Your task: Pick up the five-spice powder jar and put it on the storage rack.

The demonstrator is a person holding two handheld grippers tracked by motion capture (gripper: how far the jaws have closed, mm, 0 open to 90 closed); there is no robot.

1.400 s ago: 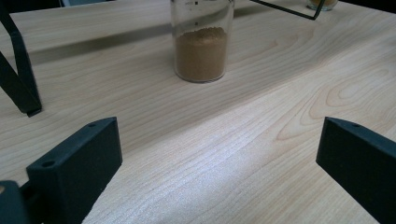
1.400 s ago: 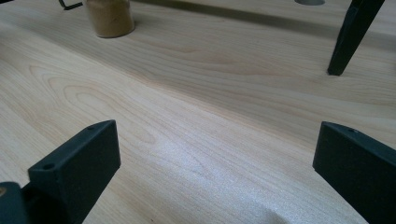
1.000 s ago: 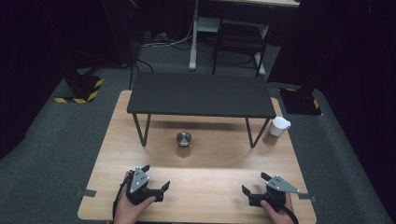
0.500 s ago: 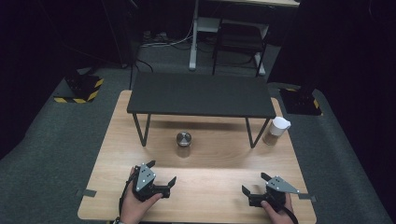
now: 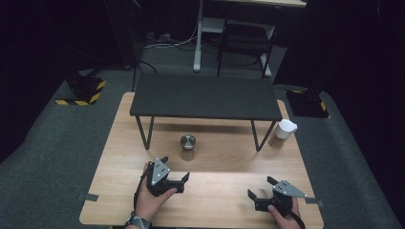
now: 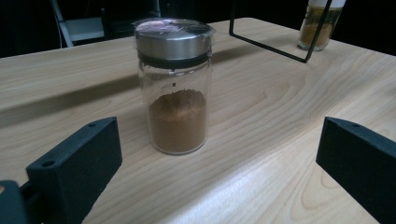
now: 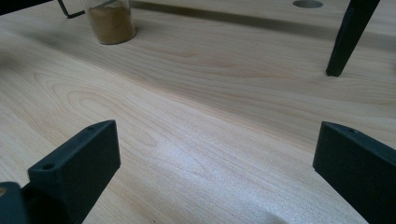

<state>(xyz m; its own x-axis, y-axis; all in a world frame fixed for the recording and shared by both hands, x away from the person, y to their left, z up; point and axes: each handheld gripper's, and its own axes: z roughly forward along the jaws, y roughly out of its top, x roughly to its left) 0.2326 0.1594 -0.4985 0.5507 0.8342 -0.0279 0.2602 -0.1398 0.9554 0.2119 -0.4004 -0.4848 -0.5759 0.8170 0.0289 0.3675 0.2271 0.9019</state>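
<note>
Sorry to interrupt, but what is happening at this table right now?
A person holds a gripper in each hand. The left gripper is open and aimed at a steel-lidded jar of brown powder, not yet touching it. The right gripper rests open near the table's front edge. A white-lidded jar stands beside the black shelf.

Overall light: we see a lit wooden table (image 5: 210, 200) ringed by near-black surroundings.
Shadows: we note a soft band under the black shelf (image 5: 205, 98).
Glare: a pale sheen streaks the wood in both gripper views; the jar (image 6: 173, 86) lid glints.
Focus: we find the jar sharp, the nearest jaws soft.
Sharpness: the high view looks grainy.
</note>
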